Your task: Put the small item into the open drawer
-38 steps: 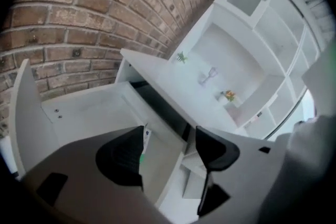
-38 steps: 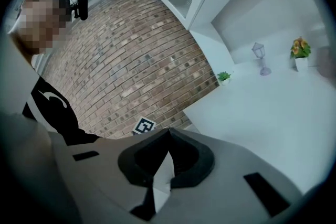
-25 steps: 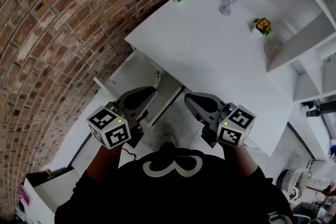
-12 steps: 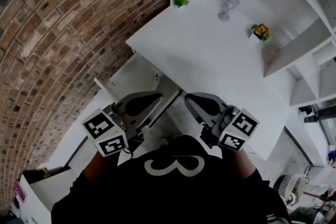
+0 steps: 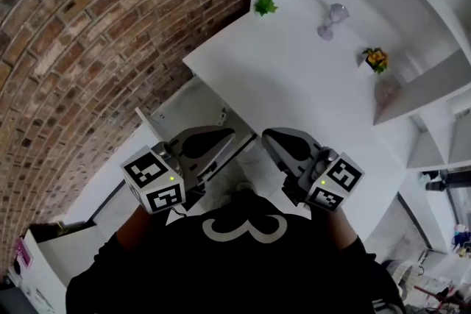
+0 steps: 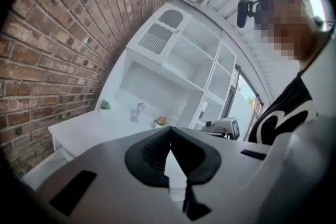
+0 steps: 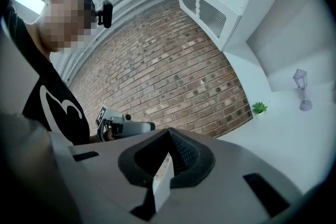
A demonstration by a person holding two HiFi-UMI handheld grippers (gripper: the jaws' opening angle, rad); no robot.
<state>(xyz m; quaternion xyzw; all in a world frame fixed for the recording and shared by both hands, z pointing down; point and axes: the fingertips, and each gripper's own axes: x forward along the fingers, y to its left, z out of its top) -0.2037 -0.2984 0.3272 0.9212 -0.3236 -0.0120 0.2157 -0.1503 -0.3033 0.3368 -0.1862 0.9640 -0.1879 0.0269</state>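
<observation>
The wall (image 5: 88, 48) is red-brown brick with pale mortar lines, while the desk (image 5: 294, 92), drawer (image 5: 184, 110) and shelves (image 5: 412, 4) are white. The plant (image 5: 265, 5) is green and the flowers (image 5: 376, 58) yellow-orange. The left gripper (image 5: 229, 133) and right gripper (image 5: 266, 134) are grey with black pads (image 6: 149, 157) and black-and-white patterned cubes (image 5: 154, 179); the shirt (image 5: 243, 261) is black with a white figure.

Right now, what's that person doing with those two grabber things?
A person stands at a white desk with a gripper in each hand. The left gripper and the right gripper are both shut, and neither seems to hold anything. They hover near the desk's front edge, by the open drawer. A small plant, a tiny lamp and a flower pot sit untouched farther back on the desk.
</observation>
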